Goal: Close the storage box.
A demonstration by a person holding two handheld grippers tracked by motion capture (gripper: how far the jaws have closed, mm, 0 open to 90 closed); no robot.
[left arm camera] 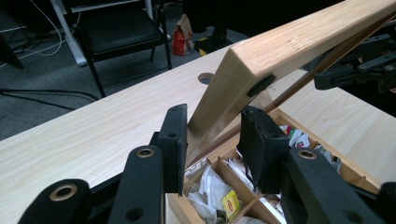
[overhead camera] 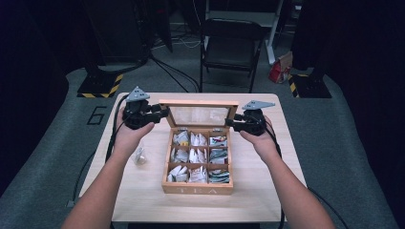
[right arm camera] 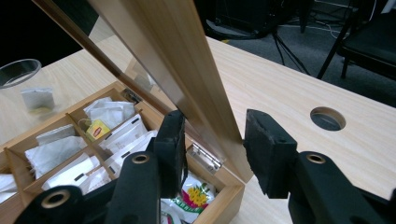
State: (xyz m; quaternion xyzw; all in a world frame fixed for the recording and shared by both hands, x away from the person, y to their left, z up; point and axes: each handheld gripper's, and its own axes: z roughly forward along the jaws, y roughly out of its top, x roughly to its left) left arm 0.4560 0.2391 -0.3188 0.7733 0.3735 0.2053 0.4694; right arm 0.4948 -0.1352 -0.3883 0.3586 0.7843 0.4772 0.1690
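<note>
Left tool point(left arm camera: 212, 140), right tool point(right arm camera: 212, 149) part-open, straddling raised lid point(overhead camera: 198, 114) edges.

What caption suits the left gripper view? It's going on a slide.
Left gripper straddles the side rail of the raised lid of a wooden tea box, packets below.

Left hand-held gripper point(overhead camera: 162, 112) and right hand-held gripper point(overhead camera: 230, 123) point inward toward each other, held level. Both forearms extend forward, roughly symmetrical. Jaws on each stand parted.
</note>
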